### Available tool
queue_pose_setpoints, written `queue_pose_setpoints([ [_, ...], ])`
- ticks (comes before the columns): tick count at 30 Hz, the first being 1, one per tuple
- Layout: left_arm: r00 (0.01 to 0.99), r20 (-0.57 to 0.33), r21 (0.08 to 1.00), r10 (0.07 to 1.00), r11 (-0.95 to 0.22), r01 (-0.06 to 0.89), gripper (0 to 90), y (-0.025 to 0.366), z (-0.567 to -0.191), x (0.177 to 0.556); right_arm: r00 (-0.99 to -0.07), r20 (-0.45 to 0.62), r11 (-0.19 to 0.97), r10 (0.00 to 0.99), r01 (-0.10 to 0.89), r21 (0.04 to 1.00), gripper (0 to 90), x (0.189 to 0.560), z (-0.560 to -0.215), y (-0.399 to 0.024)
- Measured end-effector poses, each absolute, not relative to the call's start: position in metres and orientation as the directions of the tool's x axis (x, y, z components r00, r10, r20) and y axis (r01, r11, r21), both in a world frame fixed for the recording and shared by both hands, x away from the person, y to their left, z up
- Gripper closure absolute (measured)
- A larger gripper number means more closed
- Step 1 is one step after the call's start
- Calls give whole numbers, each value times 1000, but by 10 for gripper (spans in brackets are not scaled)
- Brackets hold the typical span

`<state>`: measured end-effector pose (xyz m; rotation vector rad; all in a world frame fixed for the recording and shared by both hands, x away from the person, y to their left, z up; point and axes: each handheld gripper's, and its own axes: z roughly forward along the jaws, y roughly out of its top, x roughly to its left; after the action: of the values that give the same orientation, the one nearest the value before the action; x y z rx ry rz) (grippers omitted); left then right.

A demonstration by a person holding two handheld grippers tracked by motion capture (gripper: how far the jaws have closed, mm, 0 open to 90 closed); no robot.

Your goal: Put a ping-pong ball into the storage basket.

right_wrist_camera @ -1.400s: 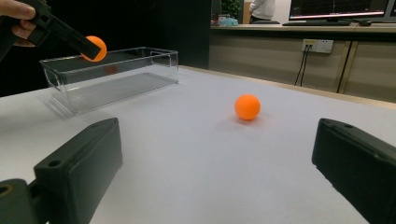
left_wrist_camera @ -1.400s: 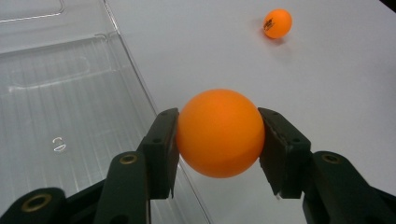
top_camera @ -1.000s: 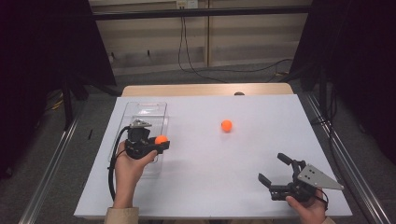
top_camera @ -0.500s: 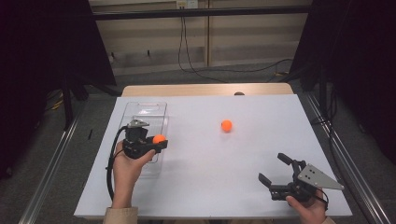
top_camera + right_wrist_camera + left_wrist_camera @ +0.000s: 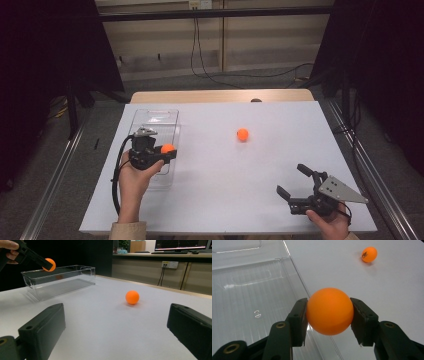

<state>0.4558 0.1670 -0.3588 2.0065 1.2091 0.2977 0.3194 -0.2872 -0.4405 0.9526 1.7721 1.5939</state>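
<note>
The loose orange ball [image 5: 369, 254] on the table carries a small dark printed mark, too small to read; no other writing can be made out; the ball in the left gripper [image 5: 329, 315] is the same smooth, matt orange sphere, the held orange ball [image 5: 329, 311], pinched at its sides between the two flat black pads, so the jaws are closed onto it and no further; in the high view the left gripper [image 5: 167, 152] holds it over the right-hand long wall of the clear plastic bin [image 5: 155, 116], above the rim rather than inside; the bin is a long, glossy, see-through rectangular tray with rounded corners and fine ribbing across its floor, standing on the matt white table [image 5: 225, 200] near its left edge; the right gripper [image 5: 292, 180] rests low near the table's front right corner, its blocky black jaws spread wide with nothing between them; the loose ball lies well apart from both grippers, towards the table's middle.
</note>
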Motion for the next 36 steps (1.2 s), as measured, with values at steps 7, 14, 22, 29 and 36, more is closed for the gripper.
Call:
queue_pose_setpoints([
  [7, 520, -179, 709, 835, -257, 657, 511, 170, -358, 455, -587, 45, 40, 808, 131, 991, 12, 319, -440, -287],
  [14, 518, -184, 709, 835, -252, 658, 511, 173, -357, 456, -585, 48, 37, 810, 132, 991, 11, 319, -440, -287],
  [22, 498, -176, 711, 849, -240, 660, 511, 176, -358, 456, -584, 49, 38, 811, 137, 990, 12, 319, -440, -288],
  [29, 502, -166, 704, 849, -255, 663, 511, 180, -359, 457, -582, 49, 35, 812, 133, 991, 12, 319, -440, -288],
  [36, 496, -160, 698, 854, -257, 668, 511, 183, -361, 459, -579, 49, 36, 814, 133, 990, 13, 319, -440, -289],
])
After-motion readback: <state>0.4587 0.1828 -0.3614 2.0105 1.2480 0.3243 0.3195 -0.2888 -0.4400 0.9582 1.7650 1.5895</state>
